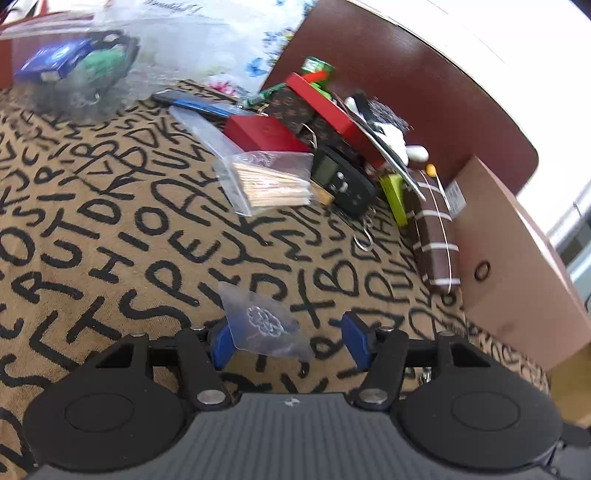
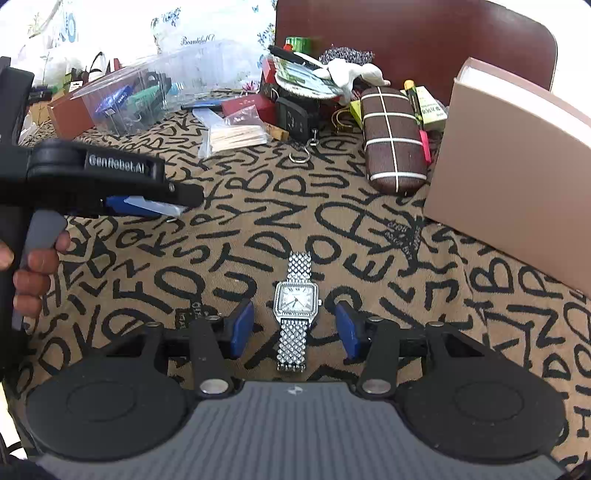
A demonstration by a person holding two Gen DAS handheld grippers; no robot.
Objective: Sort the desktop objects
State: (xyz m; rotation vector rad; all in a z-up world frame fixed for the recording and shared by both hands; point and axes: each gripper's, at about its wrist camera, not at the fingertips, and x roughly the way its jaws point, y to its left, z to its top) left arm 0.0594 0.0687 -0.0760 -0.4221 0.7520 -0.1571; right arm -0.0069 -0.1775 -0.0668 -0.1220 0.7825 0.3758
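Observation:
My left gripper (image 1: 288,339) is open; a small clear bag with a silver trinket (image 1: 264,326) lies between its blue pads, against the left pad (image 1: 221,341). It also shows side-on in the right wrist view (image 2: 162,206), with the bag's edge (image 2: 155,206) at its tip. My right gripper (image 2: 293,328) is open, its pads on either side of a silver square-faced watch (image 2: 295,306) lying flat on the letter-print cloth (image 2: 221,258). A clear plastic bin (image 2: 147,92) with blue and green items stands at the back left.
A pile at the back holds a bag of wooden sticks (image 2: 236,134), a black key fob (image 2: 295,118), red boxes (image 1: 266,134) and a brown striped glasses case (image 2: 393,138). A pink box (image 2: 513,162) stands at the right, a brown chair back (image 2: 406,33) behind.

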